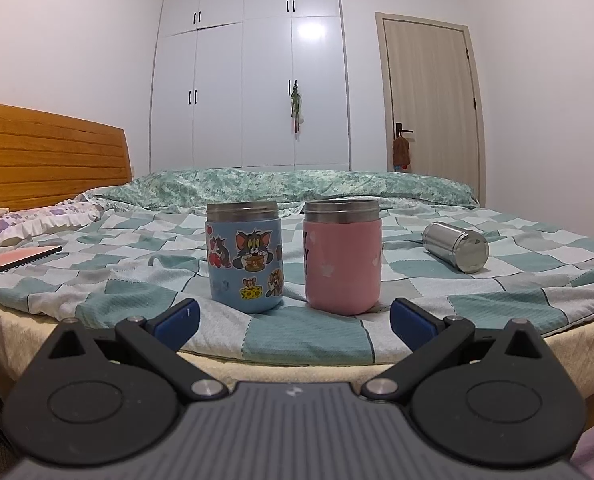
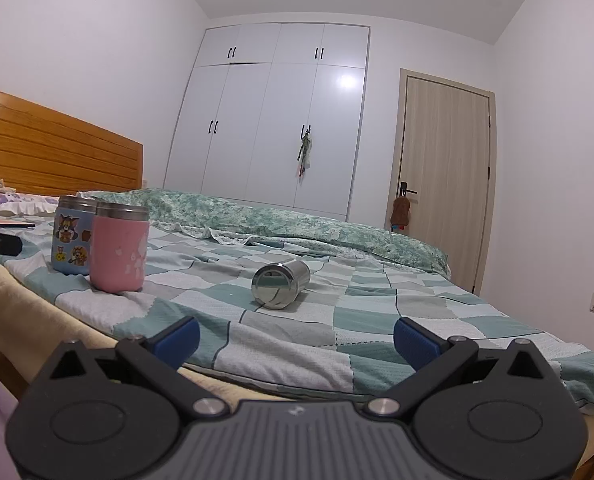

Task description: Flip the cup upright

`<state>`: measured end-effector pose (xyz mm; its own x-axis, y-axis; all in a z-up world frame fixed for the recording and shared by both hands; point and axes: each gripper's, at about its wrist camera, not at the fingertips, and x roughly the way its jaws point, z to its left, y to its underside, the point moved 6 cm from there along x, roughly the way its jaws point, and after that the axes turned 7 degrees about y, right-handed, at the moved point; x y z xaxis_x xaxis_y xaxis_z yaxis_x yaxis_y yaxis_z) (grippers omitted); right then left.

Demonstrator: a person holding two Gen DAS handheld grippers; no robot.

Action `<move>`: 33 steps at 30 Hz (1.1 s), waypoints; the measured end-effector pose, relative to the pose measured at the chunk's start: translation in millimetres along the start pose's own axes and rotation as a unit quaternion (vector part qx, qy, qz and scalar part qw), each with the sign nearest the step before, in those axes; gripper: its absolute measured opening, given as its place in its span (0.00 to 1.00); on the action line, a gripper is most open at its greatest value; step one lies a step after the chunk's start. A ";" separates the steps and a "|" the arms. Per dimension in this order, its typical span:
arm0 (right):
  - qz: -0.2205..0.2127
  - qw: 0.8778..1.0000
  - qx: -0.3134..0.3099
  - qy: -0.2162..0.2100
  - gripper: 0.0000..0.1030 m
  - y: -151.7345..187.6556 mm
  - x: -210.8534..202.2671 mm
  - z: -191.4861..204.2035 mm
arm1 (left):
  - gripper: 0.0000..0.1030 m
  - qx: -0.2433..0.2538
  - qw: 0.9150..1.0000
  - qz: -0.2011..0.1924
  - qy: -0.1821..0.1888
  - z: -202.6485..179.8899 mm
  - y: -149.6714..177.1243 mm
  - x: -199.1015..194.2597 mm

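Steel cup (image 2: 281, 285) lies on its side on bed (image 2: 297, 344), right of two upright cups, apparently untouched w/ both grippers spread wide, empty; flip not begun.

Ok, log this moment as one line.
steel cup on its side, untouched | blue cup, pink cup upright | left gripper, right gripper open, empty

Soft indoor light, wardrobe (image 1: 253, 76) glare
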<state>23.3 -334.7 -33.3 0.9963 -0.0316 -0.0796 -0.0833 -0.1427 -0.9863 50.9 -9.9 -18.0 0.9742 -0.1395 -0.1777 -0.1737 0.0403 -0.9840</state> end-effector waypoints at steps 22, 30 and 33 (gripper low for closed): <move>0.000 1.000 -0.003 -0.001 1.00 0.8 -0.8 0.7 | 1.00 -0.002 1.000 -0.004 0.004 -0.5 -0.5 -2.1; 0.001 1.000 -0.003 -0.001 1.00 1.1 -0.7 1.3 | 1.00 -0.002 1.000 -0.004 0.005 -1.3 -0.9 -2.4; 0.001 1.000 -0.004 -0.002 1.00 1.2 -0.6 2.9 | 1.00 -0.002 1.000 -0.004 0.007 -1.9 -1.2 -2.4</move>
<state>22.7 -332.0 -34.8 0.9962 -0.0278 -0.0830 -0.0863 -0.1511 -0.9847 48.5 -11.4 -16.4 0.9735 -0.1529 -0.1700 -0.1666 0.0351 -0.9854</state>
